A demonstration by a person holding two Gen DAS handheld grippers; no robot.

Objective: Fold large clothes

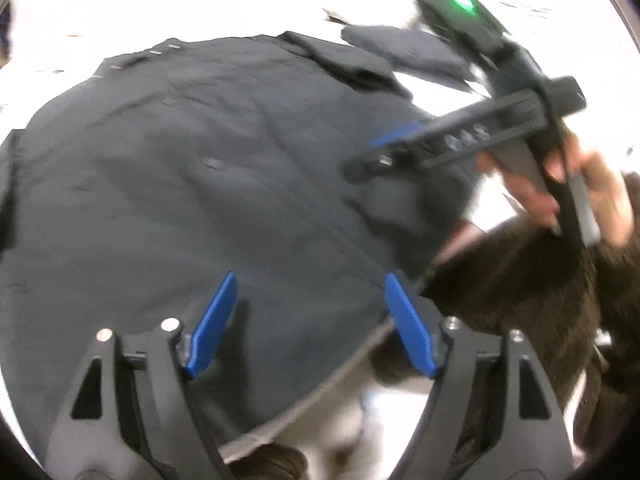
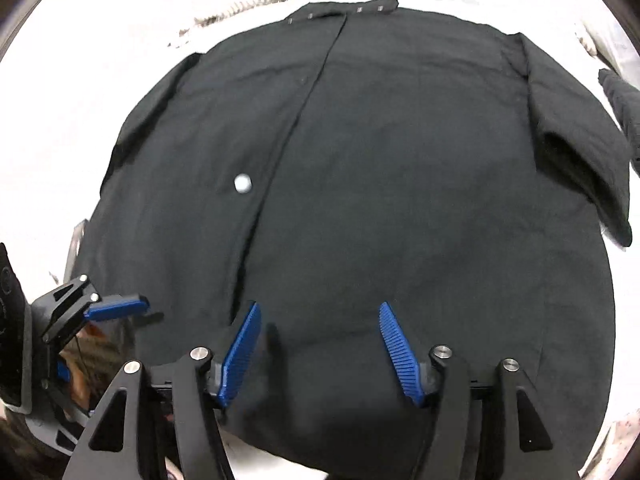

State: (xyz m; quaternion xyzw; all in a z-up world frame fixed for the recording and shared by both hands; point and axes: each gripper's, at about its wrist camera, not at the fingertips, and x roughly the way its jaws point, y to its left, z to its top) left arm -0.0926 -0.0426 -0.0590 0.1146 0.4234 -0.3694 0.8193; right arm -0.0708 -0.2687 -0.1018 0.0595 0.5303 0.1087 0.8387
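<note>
- A large dark coat (image 2: 360, 184) lies spread flat on a white surface (image 2: 52, 128), front side up; it fills most of both wrist views
- A closure seam runs down the coat's front from the collar end toward the hem; a single pale button (image 2: 243, 183) sits just left of that seam in the right wrist view
- A row of small metal snaps (image 2: 336, 14) lines the collar edge at the far end of the coat
- One sleeve (image 2: 580, 148) is folded inward across the coat's right side; its cuff opening faces the camera
- A second dark piece of fabric (image 1: 404, 54) lies on the white surface beyond the coat, near its far corner, in the left wrist view
- The left gripper (image 1: 310, 320) hovers over the coat's near edge, its blue fingers (image 1: 210, 328) spread wide apart with nothing between them
- The right gripper (image 2: 320, 350) hangs above the coat's lower front, ribbed blue fingers (image 2: 400, 354) also spread wide, holding nothing
- In the left wrist view the right gripper (image 1: 396, 144) appears at the right, held in a bare hand (image 1: 592, 196) over the coat's edge; a green light (image 1: 462, 1) glows on its body
- In the right wrist view the left gripper (image 2: 120, 308) shows at the lower left, beside the coat's edge
</note>
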